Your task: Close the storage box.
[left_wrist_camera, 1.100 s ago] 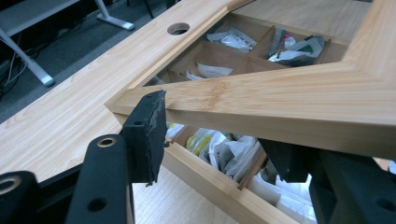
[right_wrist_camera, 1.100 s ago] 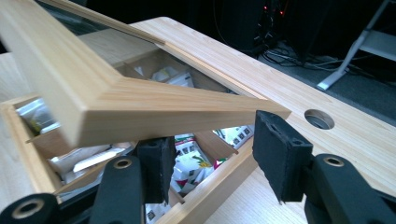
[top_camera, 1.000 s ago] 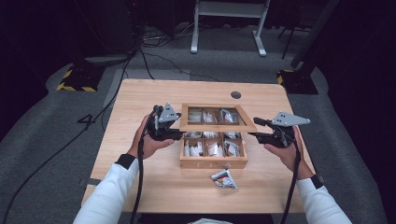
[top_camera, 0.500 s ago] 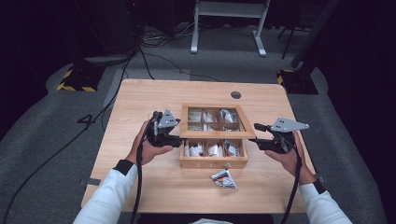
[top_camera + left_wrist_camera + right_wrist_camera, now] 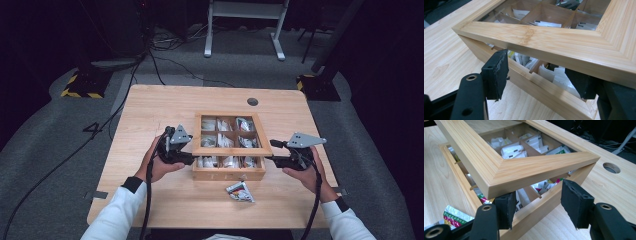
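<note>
A compartmented wooden box (image 5: 229,169) sits at the table's (image 5: 150,115) centre, its framed lid (image 5: 231,149) raised above the sachets (image 5: 224,141) inside. Loose sachets (image 5: 240,191) lie at the box's 6 o'clock. The left gripper (image 5: 189,158) is at its 9 o'clock, the right gripper (image 5: 270,159) at 3, and a grommet hole (image 5: 252,101) at 12.

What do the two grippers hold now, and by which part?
Nothing is clamped. The left gripper and the right gripper are both open beneath the front corners of the raised wooden lid, apparently propping it up.

Dark studio, black drapes (image 5: 40,45), floor cables (image 5: 165,45), hazard-taped bases (image 5: 80,86)
</note>
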`<state>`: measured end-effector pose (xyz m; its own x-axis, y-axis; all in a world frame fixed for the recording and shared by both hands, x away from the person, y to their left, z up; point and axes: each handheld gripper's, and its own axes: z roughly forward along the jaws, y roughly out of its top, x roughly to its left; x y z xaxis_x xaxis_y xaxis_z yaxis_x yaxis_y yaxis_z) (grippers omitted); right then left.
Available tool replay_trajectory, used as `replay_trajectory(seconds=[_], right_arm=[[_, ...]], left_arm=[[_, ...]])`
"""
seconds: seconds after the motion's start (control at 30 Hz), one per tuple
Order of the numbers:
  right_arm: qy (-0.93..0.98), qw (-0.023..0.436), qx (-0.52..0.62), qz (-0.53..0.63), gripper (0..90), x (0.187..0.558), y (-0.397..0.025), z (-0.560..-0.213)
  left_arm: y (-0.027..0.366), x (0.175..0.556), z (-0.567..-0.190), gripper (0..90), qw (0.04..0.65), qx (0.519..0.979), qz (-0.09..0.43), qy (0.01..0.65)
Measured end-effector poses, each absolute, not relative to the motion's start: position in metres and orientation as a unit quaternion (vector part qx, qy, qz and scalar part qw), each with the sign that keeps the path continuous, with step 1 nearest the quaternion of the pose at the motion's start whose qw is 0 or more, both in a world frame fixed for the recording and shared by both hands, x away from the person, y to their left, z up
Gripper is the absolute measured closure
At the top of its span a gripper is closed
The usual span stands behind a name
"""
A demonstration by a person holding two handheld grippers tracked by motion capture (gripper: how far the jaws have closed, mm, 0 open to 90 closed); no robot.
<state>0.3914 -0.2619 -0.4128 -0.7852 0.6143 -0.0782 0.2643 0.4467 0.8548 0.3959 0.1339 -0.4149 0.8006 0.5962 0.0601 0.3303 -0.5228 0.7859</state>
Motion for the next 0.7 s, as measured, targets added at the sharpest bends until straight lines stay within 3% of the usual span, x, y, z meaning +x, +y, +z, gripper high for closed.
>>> replay_trajectory(seconds=[0.7], right_arm=[[0.846, 0.163, 0.246, 0.443, 44.7, 0.376, -0.253, -0.433]], left_arm=[[0.124, 0.381, -0.433, 33.8, 0.385, 0.877, 0.141, 0.251]])
